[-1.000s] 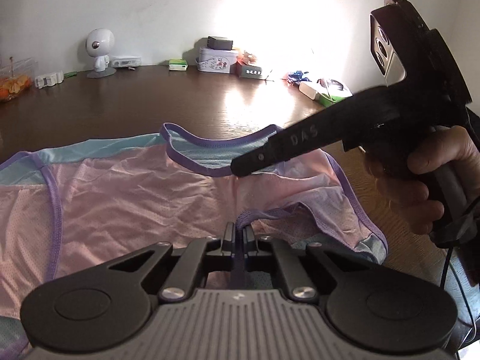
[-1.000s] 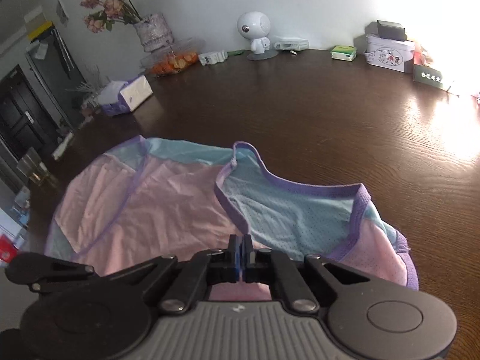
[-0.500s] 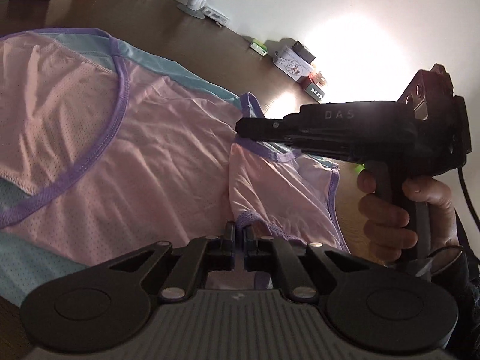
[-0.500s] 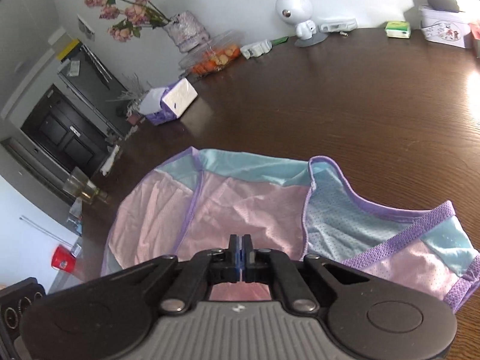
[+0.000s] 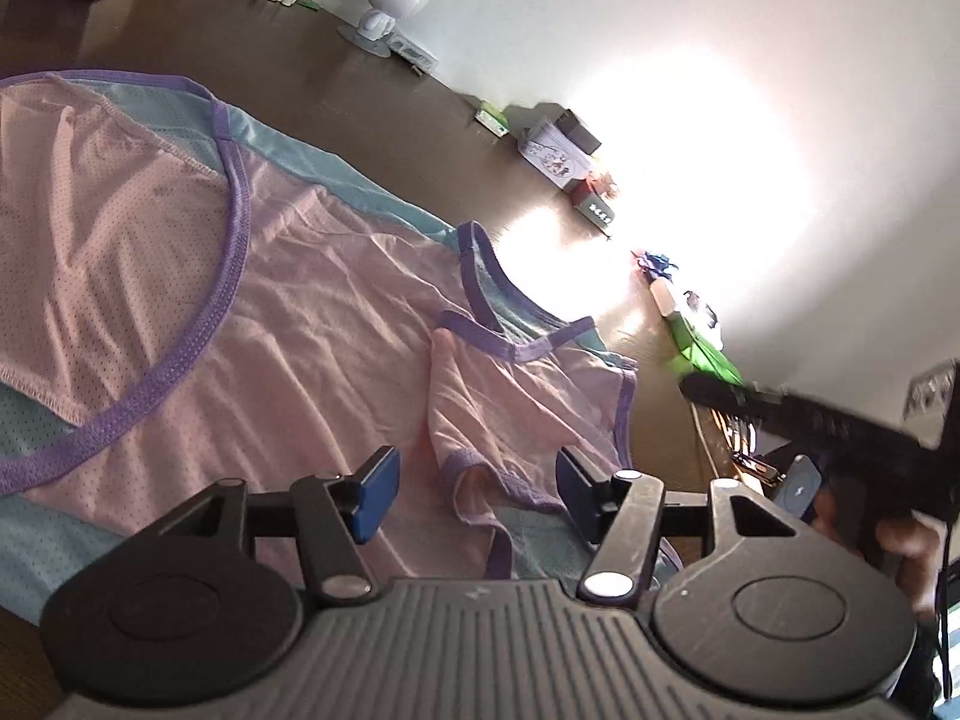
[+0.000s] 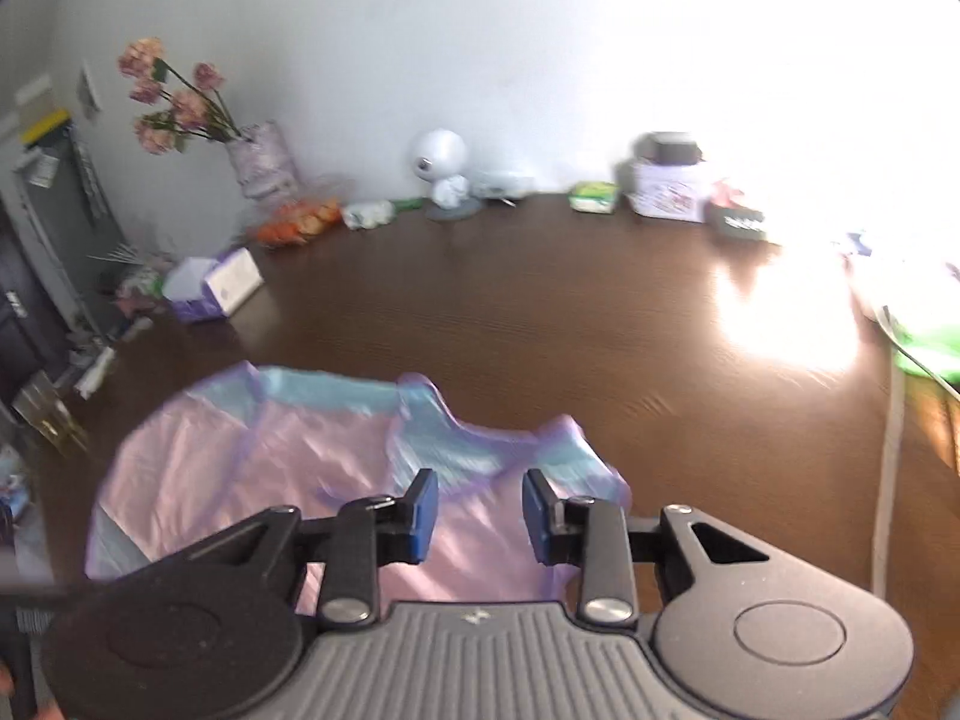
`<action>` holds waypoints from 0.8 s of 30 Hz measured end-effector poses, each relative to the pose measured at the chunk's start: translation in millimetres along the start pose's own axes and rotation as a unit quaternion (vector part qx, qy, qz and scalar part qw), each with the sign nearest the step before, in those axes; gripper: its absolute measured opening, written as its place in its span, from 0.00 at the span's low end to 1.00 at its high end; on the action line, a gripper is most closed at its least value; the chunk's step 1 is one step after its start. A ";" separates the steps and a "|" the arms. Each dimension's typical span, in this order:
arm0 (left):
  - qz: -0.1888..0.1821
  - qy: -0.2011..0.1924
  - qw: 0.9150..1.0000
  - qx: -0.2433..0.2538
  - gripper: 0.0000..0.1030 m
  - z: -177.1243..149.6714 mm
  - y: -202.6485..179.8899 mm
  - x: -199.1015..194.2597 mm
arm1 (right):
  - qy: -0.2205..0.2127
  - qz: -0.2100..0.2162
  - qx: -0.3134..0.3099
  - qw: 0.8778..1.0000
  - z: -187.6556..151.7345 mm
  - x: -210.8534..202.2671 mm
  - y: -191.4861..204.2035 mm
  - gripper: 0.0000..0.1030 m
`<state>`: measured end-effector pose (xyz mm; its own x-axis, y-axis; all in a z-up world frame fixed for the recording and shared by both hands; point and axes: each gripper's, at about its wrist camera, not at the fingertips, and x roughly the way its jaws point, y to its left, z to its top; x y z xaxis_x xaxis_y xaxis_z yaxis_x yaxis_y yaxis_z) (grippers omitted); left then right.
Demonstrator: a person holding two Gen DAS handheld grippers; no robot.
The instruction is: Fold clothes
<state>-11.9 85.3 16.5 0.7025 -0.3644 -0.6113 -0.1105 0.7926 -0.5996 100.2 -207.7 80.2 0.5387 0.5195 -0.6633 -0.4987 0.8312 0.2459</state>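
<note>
Pink mesh fabric with pale blue panels and purple binding, a sleeveless shirt (image 5: 288, 312), lies spread on the dark brown wooden worktop (image 5: 372, 120), and we see it from both tools.

Our left tool (image 5: 474, 495) hangs low over the shirt's near part. Its jaws are opening, and its blue pads (image 5: 375, 495) stand apart on either side of a small raised fold of pink cloth edged in purple. The fold sits between them but neither pad presses on it, so the cloth is loose. The rest of the shirt runs away to the left of this tool, with the purple-bound neckline just beyond the fingertips.

Our right tool (image 6: 479, 516) is above the shirt's near edge, and its view is blurred. Its jaws are opening too, with pink cloth seen below the gap and nothing pinched between the pads. In the left wrist view this right tool (image 5: 696, 387) shows as a dark bar off the shirt's right edge, clear of the cloth, with a hand (image 5: 900, 546) on its grip.
</note>
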 end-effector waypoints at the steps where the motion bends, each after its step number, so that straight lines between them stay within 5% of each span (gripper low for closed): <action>1: 0.003 0.006 1.000 -0.007 0.56 3.4 1.5 5.3 | 0.006 -0.011 0.000 1.000 -11.5 -3.3 0.1 0.30; 3: 0.008 0.008 1.000 -0.006 0.51 8.1 1.0 11.6 | 0.018 -0.026 -0.001 1.000 -35.1 -7.8 0.7 0.29; 7: 0.018 0.025 0.999 0.017 0.11 10.3 -6.1 21.2 | 0.032 -0.030 0.004 0.999 -72.1 -9.1 5.1 0.28; 13: 0.020 0.015 1.000 0.013 0.05 10.3 -4.3 18.7 | 0.013 -0.035 0.003 0.999 -96.7 -20.2 18.0 0.28; 18: 0.027 0.005 1.000 -0.002 0.04 16.0 1.8 14.1 | 0.009 -0.008 -0.067 0.998 -103.3 -20.9 45.9 0.28; 22: 0.037 0.002 0.999 -0.009 0.05 17.2 6.5 14.5 | 0.026 -0.014 -0.089 0.996 -108.5 -9.8 58.9 0.07; 24: 0.041 -0.002 0.999 -0.010 0.05 17.1 7.5 14.2 | 0.024 -0.014 -0.095 0.995 -111.2 -10.3 62.5 0.06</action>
<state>9.3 94.5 12.2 0.6933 -0.2959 -0.6571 -0.1822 0.8102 -0.5571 -12.0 -183.2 23.8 0.5240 0.4828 -0.7017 -0.6059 0.7903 0.0912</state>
